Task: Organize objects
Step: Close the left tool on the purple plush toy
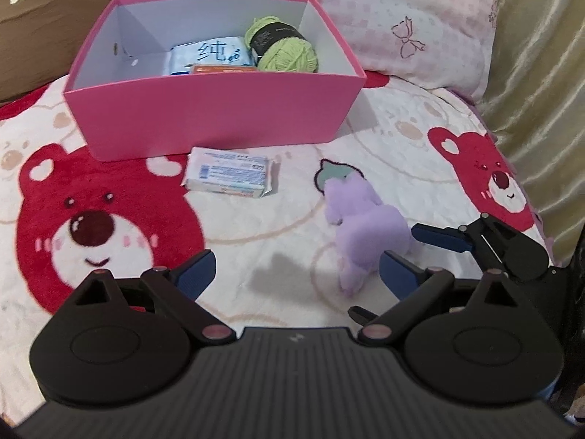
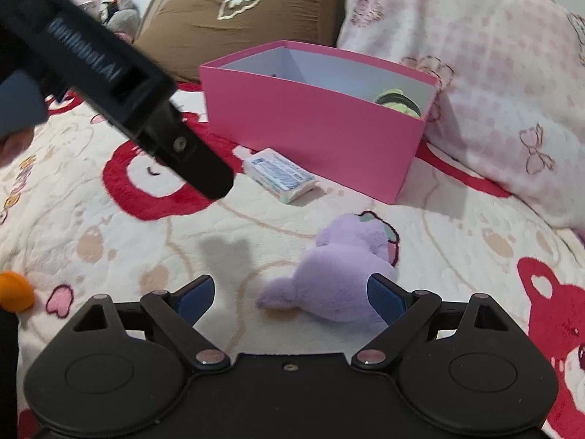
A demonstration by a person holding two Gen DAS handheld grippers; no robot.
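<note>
Your right claw (image 2: 290, 294) gapes wide, plush toy (image 2: 340, 281) between its fingers | left claw (image 1: 298, 274) spread, empty | pink box (image 1: 215, 109) ahead

bear-print blanket (image 1: 278, 226) carries pink box (image 1: 215, 113), soap packet (image 1: 228, 177), purple plush (image 1: 365, 226).

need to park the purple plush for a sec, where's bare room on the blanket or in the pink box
Bare blanket lies left of the soap packet, in front of the pink box. The box's left half is free. Its right half is crowded: yarn, wipes pack. The purple plush lies between the open right tool pads.
</note>
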